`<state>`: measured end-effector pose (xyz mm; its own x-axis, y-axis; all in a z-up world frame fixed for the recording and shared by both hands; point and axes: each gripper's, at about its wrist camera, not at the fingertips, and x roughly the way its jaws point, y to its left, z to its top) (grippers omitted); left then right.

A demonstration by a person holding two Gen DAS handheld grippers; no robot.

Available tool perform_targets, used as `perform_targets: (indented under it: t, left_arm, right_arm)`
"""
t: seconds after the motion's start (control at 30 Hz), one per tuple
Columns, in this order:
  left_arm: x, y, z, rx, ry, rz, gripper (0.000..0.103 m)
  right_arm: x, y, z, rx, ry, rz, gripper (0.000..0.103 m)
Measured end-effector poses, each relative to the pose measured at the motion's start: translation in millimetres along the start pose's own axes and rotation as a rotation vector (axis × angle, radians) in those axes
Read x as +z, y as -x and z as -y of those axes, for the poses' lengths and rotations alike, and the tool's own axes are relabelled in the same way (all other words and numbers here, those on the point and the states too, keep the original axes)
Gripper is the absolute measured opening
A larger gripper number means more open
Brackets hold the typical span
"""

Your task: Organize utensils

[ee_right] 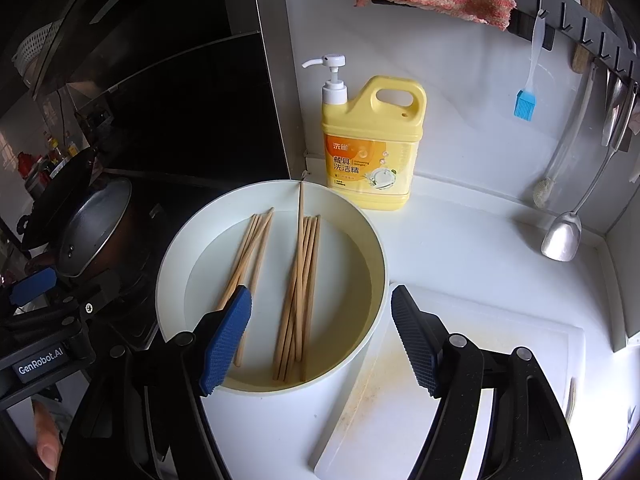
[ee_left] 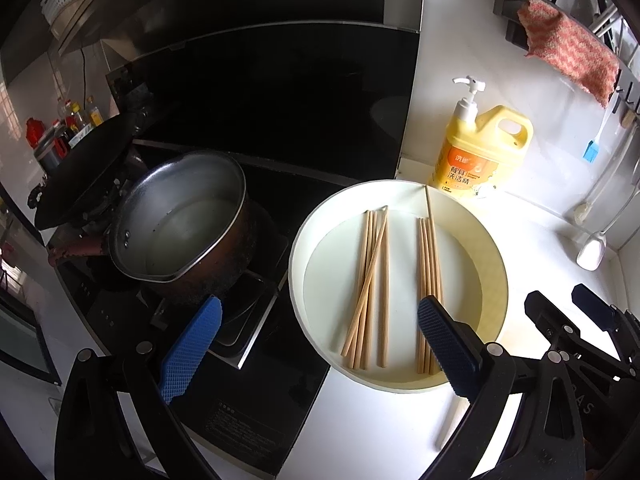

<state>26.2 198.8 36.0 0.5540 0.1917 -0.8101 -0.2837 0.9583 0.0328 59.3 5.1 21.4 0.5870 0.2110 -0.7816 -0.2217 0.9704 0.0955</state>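
White kitchen counter beside the stove holds a shallow round basin (ee_right: pixel 372 248) where wooden chopsticks (ee_right: pixel 298 280) lie in two loose bundles, apparently awaiting sorting, while the left gripper (ee_left: pixel 320 344) and right gripper (ee_right: pixel 320 340) hover above, jaws released and empty.

Detergent jug (ee_right: pixel 372 144) behind bowl (ee_right: pixel 176 248); pot (ee_left: pixel 180 216) left.

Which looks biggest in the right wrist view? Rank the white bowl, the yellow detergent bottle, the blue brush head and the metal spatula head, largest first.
1. White bowl, by far the largest.
2. Yellow detergent bottle.
3. Metal spatula head.
4. Blue brush head, the smallest.
The bowl lies nearest the camera, which exaggerates its lead.
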Motion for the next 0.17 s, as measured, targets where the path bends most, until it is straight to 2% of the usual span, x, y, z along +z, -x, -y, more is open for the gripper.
perform_targets:
  t: [0.17]
  left_arm:
    - [0.0, -0.7, -1.8, 0.001, 0.005, -0.005, 0.097]
  right_arm:
    - [-0.3, 0.6, 0.1, 0.001, -0.002, 0.000, 0.069]
